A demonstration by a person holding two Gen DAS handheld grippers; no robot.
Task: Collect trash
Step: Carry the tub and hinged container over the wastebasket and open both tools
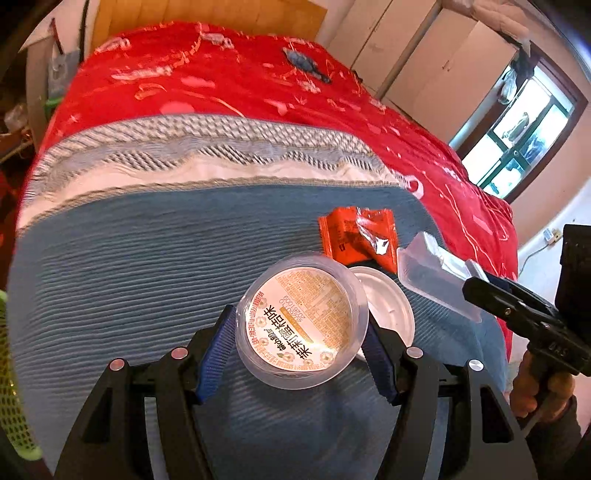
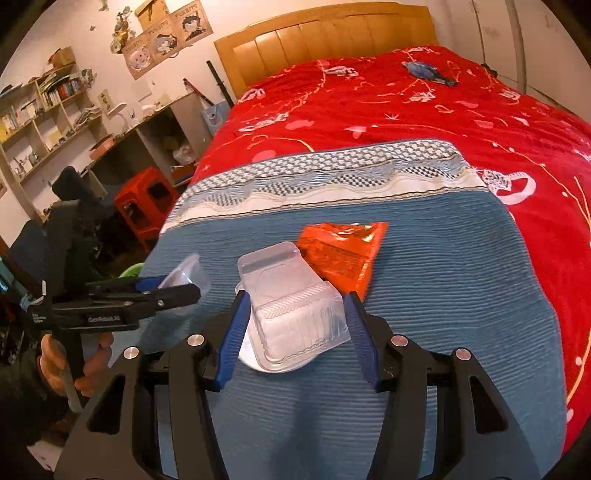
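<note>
My left gripper (image 1: 301, 325) is shut on a clear round plastic cup (image 1: 301, 317) with a printed label, held just above the blue blanket (image 1: 129, 277); the cup also shows in the right wrist view (image 2: 188, 275). My right gripper (image 2: 295, 321) is shut on a clear rectangular plastic tray (image 2: 291, 314), also seen in the left wrist view (image 1: 432, 277). A white round lid (image 1: 388, 299) lies under both, and its edge shows in the right wrist view (image 2: 255, 360). An orange snack wrapper (image 1: 358, 236) lies just beyond, also in the right wrist view (image 2: 340, 254).
The red bedspread (image 2: 406, 110) covers the bed past the blanket. A wooden headboard (image 2: 325, 33) stands at the far end. A red stool (image 2: 144, 206), a desk and shelves stand left of the bed. A green basket (image 1: 11, 387) sits low at the left.
</note>
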